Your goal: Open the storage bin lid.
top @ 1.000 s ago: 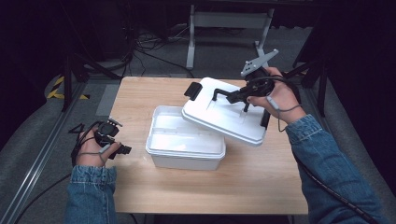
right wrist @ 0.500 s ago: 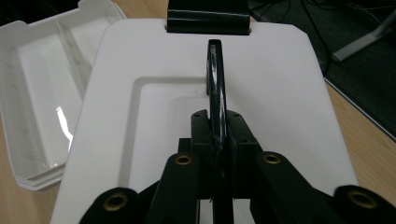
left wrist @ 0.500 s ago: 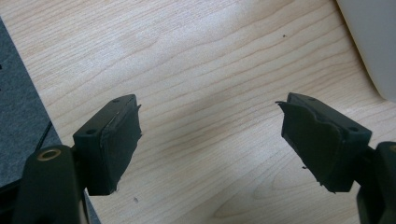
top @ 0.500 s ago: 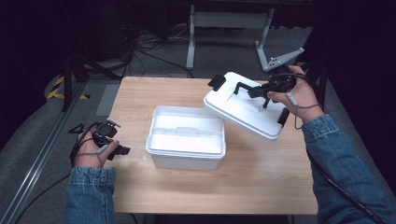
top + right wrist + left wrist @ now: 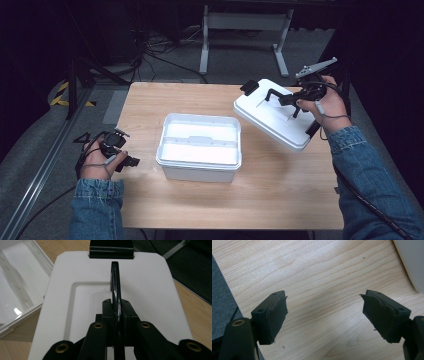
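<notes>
A white lid (image 5: 272, 117) hangs tilted in the air over the table's right side, clear of the open white box (image 5: 199, 150) at the centre. My right gripper (image 5: 287, 100) is shut on the lid's thin black handle (image 5: 115, 277), which stands on edge between the pads (image 5: 115, 311). A black latch (image 5: 111, 250) sits at the lid's far edge. My left gripper (image 5: 131, 161) rests at the table's left edge, open, with only bare wood between its jaws (image 5: 324, 315). A corner of the box (image 5: 412, 262) shows at the upper right of the left gripper view.
The wooden table (image 5: 280, 190) has bare surface in front of and to the right of the box. A grey metal stand (image 5: 245, 22) and cables lie on the dark floor beyond the far edge. The box interior (image 5: 17, 285) has a low divider.
My right hand has carried the lid to the right and slightly down, off the box's right edge. The left hand has stayed where it was.
</notes>
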Demonstrator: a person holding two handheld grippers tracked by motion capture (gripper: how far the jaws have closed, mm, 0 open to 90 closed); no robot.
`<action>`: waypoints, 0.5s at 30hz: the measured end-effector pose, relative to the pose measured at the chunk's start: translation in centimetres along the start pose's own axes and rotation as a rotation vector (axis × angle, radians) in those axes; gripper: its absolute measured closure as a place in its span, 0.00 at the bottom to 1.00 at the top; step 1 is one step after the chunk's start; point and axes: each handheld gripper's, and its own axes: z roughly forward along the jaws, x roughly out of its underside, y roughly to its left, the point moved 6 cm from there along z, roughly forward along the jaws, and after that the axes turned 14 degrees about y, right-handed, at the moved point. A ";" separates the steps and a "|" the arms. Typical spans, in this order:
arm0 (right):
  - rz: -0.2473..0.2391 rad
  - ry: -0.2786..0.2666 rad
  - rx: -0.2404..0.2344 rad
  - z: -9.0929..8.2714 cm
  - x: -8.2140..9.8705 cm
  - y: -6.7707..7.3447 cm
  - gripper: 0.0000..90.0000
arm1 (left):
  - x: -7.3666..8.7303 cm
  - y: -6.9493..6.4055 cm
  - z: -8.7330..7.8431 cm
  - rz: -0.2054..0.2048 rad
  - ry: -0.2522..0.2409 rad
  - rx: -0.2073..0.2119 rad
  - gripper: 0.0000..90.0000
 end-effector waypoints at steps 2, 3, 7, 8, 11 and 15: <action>0.019 0.007 0.006 0.5 0.5 -0.5 0.94 | 0.0 0.0 0.0 -0.001 0.004 0.002 0.23; 0.030 0.011 0.005 0.7 0.6 -0.7 0.94 | 0.0 -0.1 0.1 -0.003 0.002 0.005 0.23; 0.062 0.023 0.010 2.1 1.6 -1.5 0.94 | 0.0 -0.1 0.2 -0.001 0.004 0.005 0.22; 0.069 0.026 0.010 2.6 1.9 -1.7 0.94 | 0.0 0.0 0.1 -0.002 0.004 0.003 0.22; 0.085 0.033 0.010 3.7 2.6 -2.1 0.94 | 0.0 0.0 0.1 -0.003 0.004 0.004 0.22; 0.103 0.043 0.008 5.3 3.6 -2.4 0.94 | 0.0 0.0 0.2 -0.002 0.008 0.003 0.22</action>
